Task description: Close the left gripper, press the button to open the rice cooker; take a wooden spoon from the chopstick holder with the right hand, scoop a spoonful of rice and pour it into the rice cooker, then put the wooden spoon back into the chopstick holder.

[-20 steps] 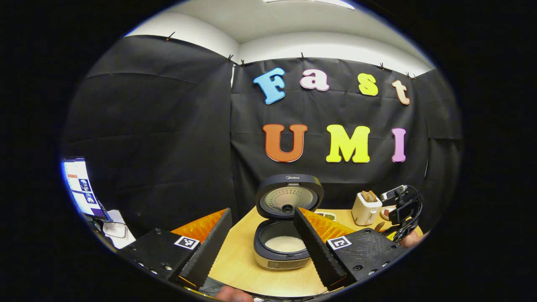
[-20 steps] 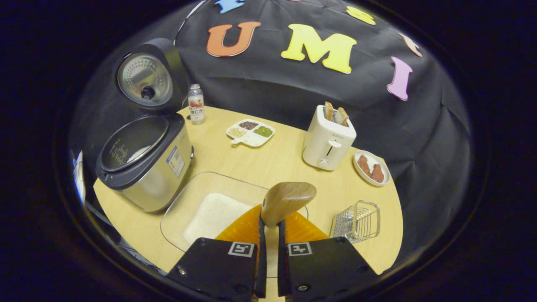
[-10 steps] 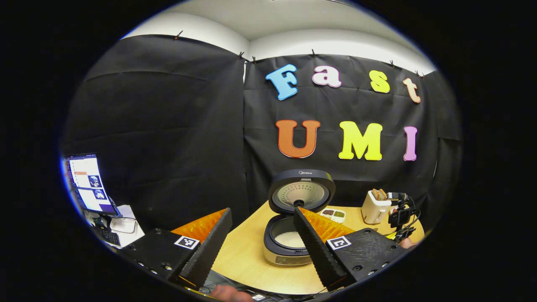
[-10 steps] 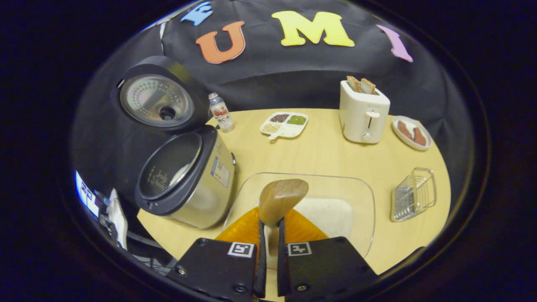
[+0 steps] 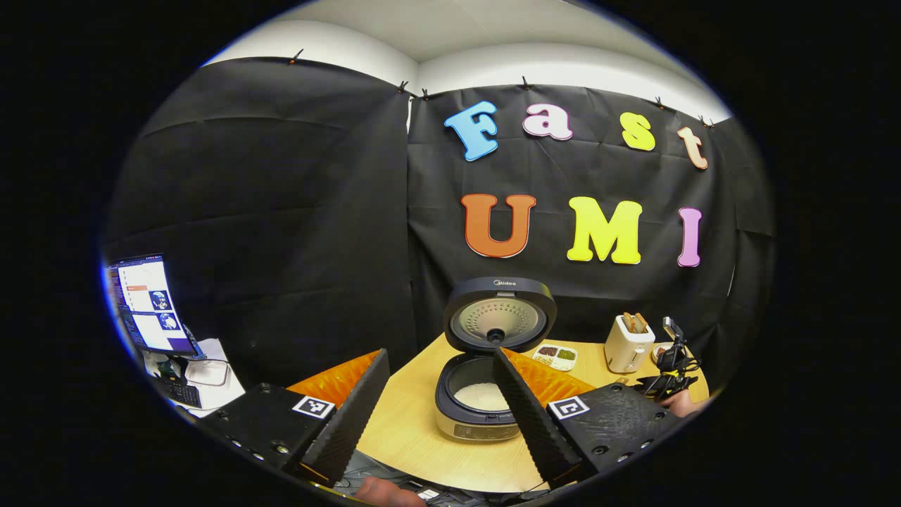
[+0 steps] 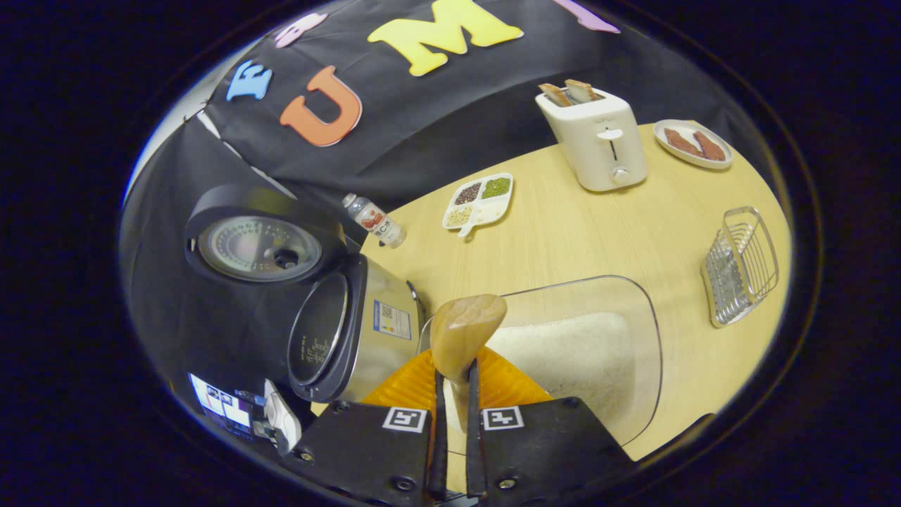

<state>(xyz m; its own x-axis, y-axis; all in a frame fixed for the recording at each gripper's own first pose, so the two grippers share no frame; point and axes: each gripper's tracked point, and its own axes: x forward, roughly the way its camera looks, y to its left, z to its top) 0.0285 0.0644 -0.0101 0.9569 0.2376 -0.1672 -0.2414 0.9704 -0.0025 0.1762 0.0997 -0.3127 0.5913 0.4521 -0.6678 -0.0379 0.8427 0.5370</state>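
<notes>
The rice cooker (image 5: 470, 415) stands open on the round wooden table (image 5: 405, 440), its lid (image 5: 500, 313) upright and white rice in the pot. My left gripper (image 5: 440, 355) is open and holds nothing, a short way in front of the cooker. My right gripper (image 6: 452, 373) is shut on the wooden spoon (image 6: 465, 332), whose bowl points forward above the near-left corner of the glass dish of rice (image 6: 588, 348). The view is tilted, with the rice cooker (image 6: 355, 327) just left of the spoon. The wire chopstick holder (image 6: 740, 265) stands at the right on the table.
A white toaster (image 6: 598, 134) with toast, a plate (image 6: 693, 144) of brown pieces, a divided dish (image 6: 480, 201) of grains and a small bottle (image 6: 373, 218) sit along the table's far side. A monitor (image 5: 144, 303) stands off the table to the left.
My right gripper has rolled and swung towards the rice cooker with the spoon still in it, above the glass dish. The left gripper has drifted back slightly and stays open.
</notes>
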